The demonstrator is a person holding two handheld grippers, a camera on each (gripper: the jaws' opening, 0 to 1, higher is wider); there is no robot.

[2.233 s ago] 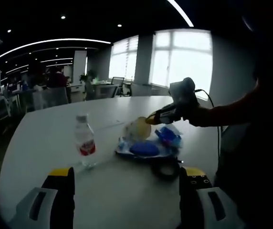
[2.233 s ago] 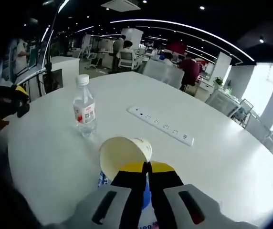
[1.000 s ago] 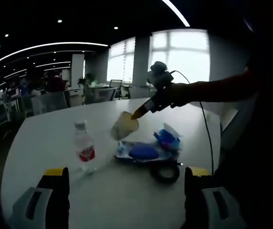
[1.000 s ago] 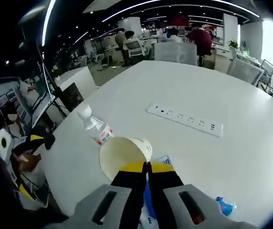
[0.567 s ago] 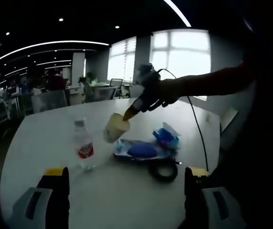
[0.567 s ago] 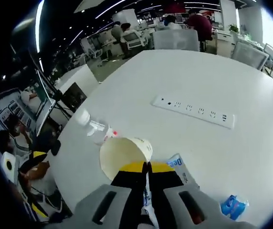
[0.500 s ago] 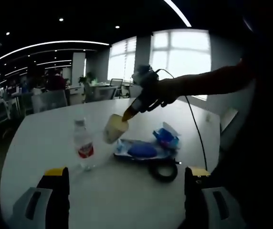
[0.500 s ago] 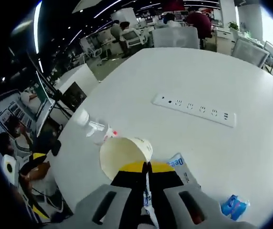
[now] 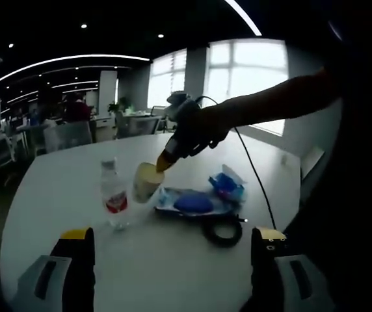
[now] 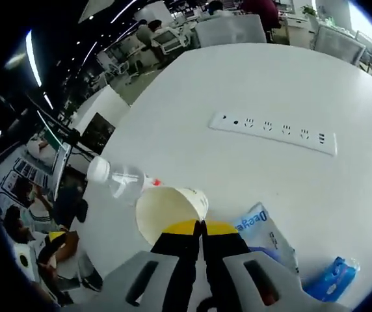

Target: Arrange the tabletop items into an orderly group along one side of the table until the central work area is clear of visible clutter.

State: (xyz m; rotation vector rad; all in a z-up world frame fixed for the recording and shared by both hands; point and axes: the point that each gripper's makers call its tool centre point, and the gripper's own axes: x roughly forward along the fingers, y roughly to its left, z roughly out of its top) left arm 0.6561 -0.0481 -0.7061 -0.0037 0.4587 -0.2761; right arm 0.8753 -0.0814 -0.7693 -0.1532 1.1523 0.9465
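My right gripper [image 10: 202,229] is shut on the rim of a cream paper cup [image 10: 168,213]. In the left gripper view that cup [image 9: 146,182] hangs tilted just right of a clear water bottle [image 9: 114,195] with a red label, and the right gripper [image 9: 162,162] reaches in from the right. The bottle [image 10: 118,177] shows just beyond the cup in the right gripper view. A blue-and-white wipes pack [image 9: 189,203], a small blue packet [image 9: 228,186] and a black tape roll [image 9: 223,232] lie on the white table [image 9: 56,188]. My left gripper [image 9: 172,244] stands open, low over the near table.
A white power strip [image 10: 274,133] lies across the table beyond the cup. The wipes pack [image 10: 264,234] and blue packet [image 10: 332,278] sit right of my right jaws. Office chairs, desks and people stand past the table's far edge.
My right gripper has carried the cup from above the wipes pack leftward and down, to beside the bottle. The left gripper has stayed open and nearly still.
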